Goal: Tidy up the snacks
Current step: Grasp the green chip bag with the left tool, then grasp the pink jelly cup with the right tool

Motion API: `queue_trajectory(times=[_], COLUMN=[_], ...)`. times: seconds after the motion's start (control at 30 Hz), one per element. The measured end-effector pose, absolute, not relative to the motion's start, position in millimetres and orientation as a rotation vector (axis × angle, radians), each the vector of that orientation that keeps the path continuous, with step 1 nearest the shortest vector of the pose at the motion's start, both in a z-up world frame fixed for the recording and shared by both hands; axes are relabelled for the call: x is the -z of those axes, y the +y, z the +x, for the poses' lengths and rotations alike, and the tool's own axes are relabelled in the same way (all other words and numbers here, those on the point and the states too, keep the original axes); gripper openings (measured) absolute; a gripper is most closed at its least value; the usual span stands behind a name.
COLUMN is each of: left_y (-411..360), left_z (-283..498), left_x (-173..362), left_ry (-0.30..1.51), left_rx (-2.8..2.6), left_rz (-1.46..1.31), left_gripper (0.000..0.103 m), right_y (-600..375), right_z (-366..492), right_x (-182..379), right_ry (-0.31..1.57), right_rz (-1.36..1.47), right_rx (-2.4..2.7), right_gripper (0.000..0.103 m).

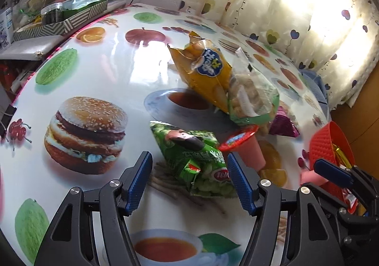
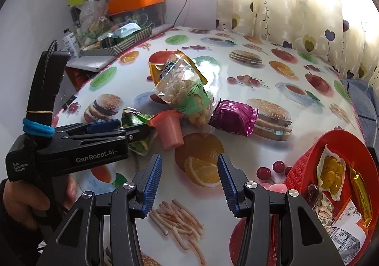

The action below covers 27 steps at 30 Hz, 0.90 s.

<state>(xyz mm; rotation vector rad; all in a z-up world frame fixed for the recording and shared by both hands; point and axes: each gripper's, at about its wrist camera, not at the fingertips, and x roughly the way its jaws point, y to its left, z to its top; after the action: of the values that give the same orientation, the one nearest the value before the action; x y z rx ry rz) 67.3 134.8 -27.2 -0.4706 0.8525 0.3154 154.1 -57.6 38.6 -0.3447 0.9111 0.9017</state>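
My left gripper (image 1: 189,178) is open, its fingers on either side of a green snack bag (image 1: 199,159) lying on the table; in the right wrist view it (image 2: 128,128) reaches that bag (image 2: 135,119) from the left. A pink jelly cup (image 1: 248,147) (image 2: 169,132) lies on its side beside the bag. Behind are a yellow bag (image 1: 203,69), a clear-and-green puffs bag (image 2: 187,93) and a purple packet (image 2: 233,116). My right gripper (image 2: 189,178) is open and empty above the table. A red basket (image 2: 305,166) at right holds several snacks.
The table has a glossy food-print cloth (image 2: 272,69). A striped tray (image 2: 128,40) and an orange-lidded box (image 2: 137,0) with clutter stand at the far left. A heart-print curtain (image 2: 296,5) hangs behind. A pink item (image 2: 276,187) lies beside the basket.
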Motion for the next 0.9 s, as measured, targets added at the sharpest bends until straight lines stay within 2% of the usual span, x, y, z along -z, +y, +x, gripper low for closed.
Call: queue_trajectory(times=[0.17,0.2,0.23,0.27,0.9], left_y=[134,134,134,134,154], left_z=[66,66,65,65,51], left_x=[29,29,30,30,30], left_ry=[0.853,0.851,0.851,0.855,0.836], left_rx=[-0.306,-0.303,-0.297,-0.296,-0.289], left_rz=[-0.399,-0.390,-0.377,-0.361,-0.358], left_gripper=[0.065,0.062,0.052,0.047,0.045], right_y=[-48,-45,-42,-38,14], right_z=[158,159,159,159,163], right_x=[-34,-33,-33,-32,-9], right_ry=[0.918,0.918,0.918,0.916,0.936], right_rz=[-0.357,-0.362,-0.366,-0.370,-0.448], right_rx=[-0.905,-0.907,-0.911,-0.918,-1.011], right_gripper=[0.047,0.047,0.047,0.047,0.047])
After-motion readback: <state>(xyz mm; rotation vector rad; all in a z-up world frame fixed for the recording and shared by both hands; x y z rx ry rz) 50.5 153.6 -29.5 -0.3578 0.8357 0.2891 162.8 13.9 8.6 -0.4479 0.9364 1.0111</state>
